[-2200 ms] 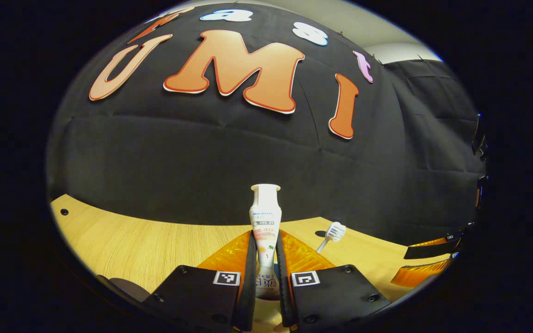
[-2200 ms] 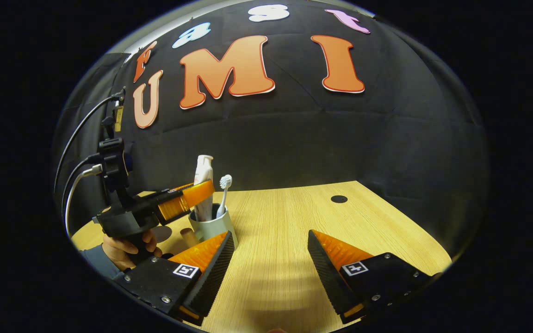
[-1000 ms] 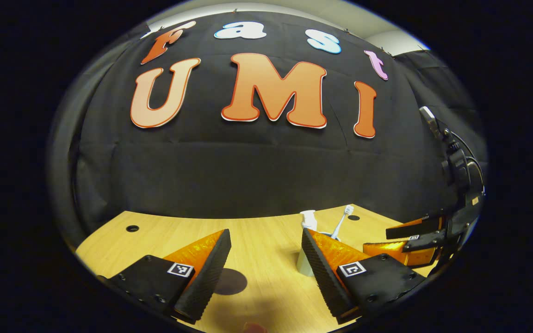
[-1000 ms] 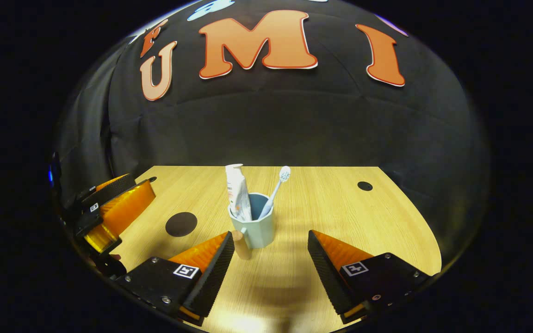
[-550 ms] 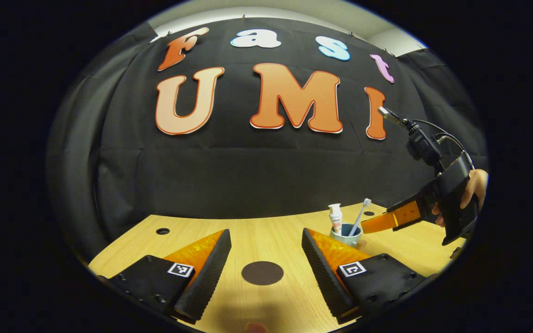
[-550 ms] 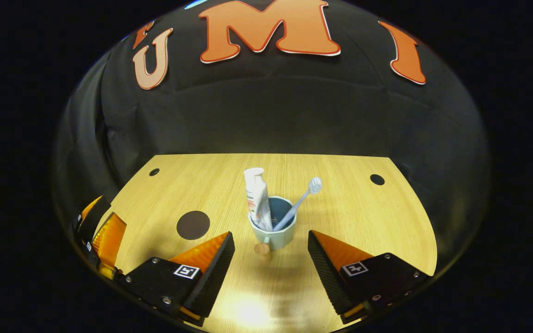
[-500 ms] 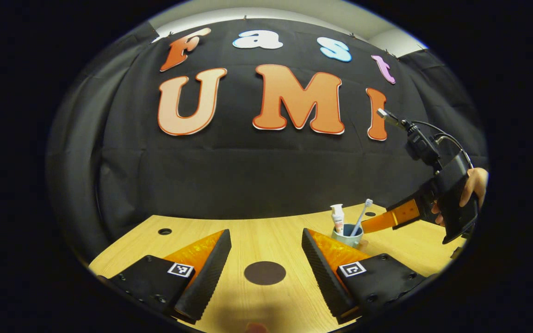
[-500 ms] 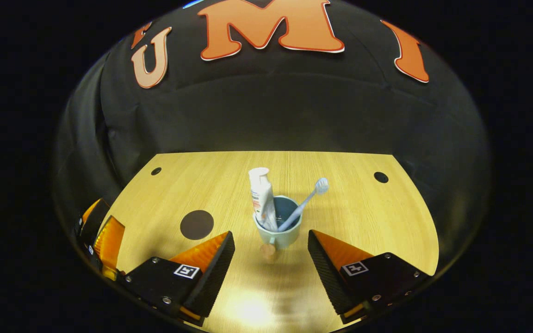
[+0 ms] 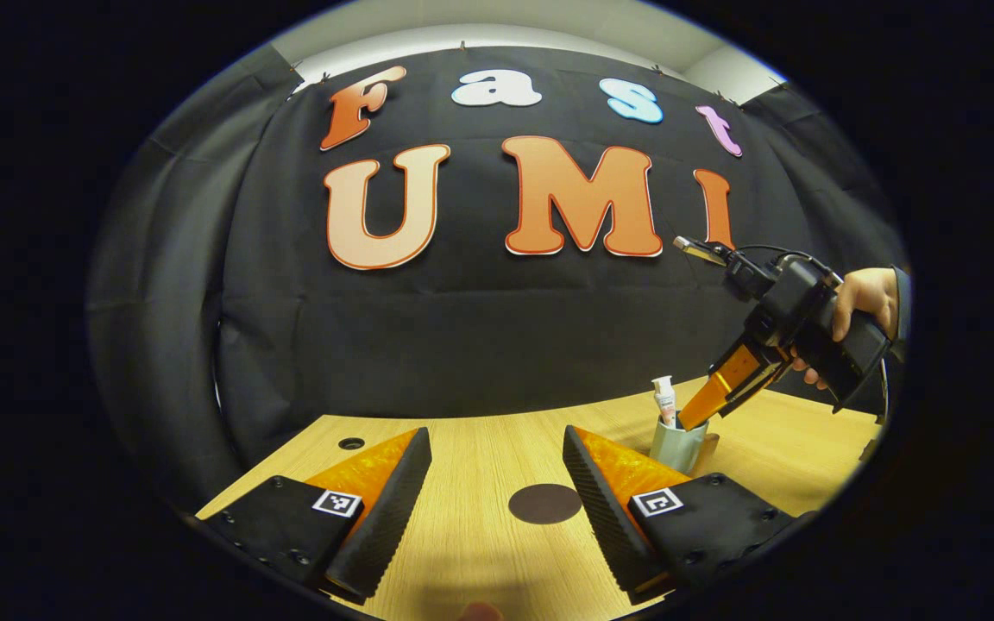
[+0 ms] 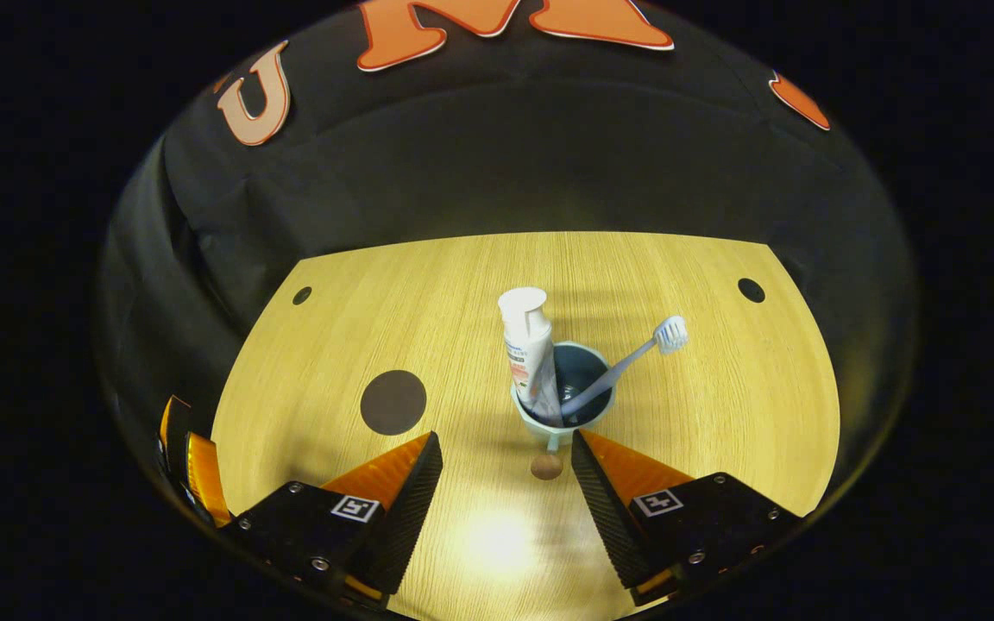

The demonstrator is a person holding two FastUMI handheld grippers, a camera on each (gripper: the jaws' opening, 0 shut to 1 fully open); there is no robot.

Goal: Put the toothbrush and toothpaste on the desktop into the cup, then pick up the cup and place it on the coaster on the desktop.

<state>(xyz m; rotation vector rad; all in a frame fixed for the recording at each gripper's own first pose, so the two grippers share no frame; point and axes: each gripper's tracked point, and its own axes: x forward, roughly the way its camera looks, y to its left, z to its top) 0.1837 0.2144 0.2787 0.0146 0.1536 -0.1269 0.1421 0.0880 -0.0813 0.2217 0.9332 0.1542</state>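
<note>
A pale cup (image 10: 559,420) stands on the wooden desktop (image 10: 428,285) with the white toothpaste tube (image 10: 528,345) and the toothbrush (image 10: 626,358) upright inside it. Its handle with a round wooden knob (image 10: 546,467) points toward my right gripper (image 10: 506,448), which is open and hangs above and just short of the cup, looking down on it. The dark round coaster (image 10: 393,402) lies to the cup's left. In the left gripper view my left gripper (image 9: 497,440) is open and holds nothing, with the coaster (image 9: 544,504) just ahead and the cup (image 9: 676,444) farther right under the right gripper (image 9: 694,418).
A hand (image 9: 859,297) holds the right gripper, with a cable on its top. Small dark holes (image 10: 302,295) (image 10: 751,290) sit near the desktop's far corners. The black cloth wall closes the far edge. My left gripper (image 10: 191,470) shows at the desktop's left edge.
My left gripper let go of the toothpaste in the cup and drew back to the left. My right gripper came in over the cup, tilting downward, still open.
</note>
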